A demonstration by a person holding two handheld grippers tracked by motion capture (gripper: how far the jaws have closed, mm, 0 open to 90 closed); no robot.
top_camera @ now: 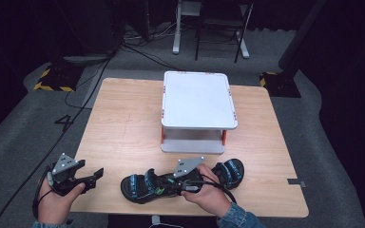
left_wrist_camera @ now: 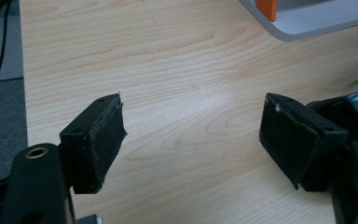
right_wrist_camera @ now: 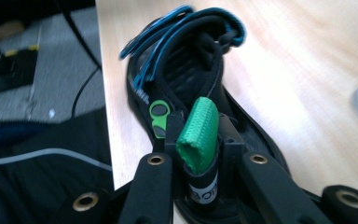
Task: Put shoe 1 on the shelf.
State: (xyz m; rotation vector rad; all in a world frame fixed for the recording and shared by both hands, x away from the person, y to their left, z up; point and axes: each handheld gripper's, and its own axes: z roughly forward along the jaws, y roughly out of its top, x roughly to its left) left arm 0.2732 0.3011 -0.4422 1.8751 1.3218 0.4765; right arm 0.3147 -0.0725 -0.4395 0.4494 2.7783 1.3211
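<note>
— Dark curtains hung behind, cables trailed over grey carpet, and a pale wooden table (top_camera: pixel 123 123) carried a white two-level stand (top_camera: pixel 197 99) at its far edge. Where was the action?

— Along the near edge. Two black-and-blue sandals lay there, and the right gripper (right_wrist_camera: pixel 198 140) was clamped on the green pull loop (right_wrist_camera: pixel 198 133) at the heel of the left-hand sandal (top_camera: pixel 145 186), just inside the near edge. The other sandal (top_camera: pixel 230 171) sat beside it, toward the near right corner.

— And the left gripper (top_camera: pixel 88 178)?

— Jaws spread wide, nothing between them, hanging over the near left corner.

— Which step was that, then?

— I'd judge the grasp was made and the lift not yet begun; the sole looked flat on the wood. Next move probably called for raising it by the loop, likely toward the stand, with the strap free to swing.

— Any writing?

— White lettering on the blue strap and a small white label under the loop, both too blurred to read.
</note>
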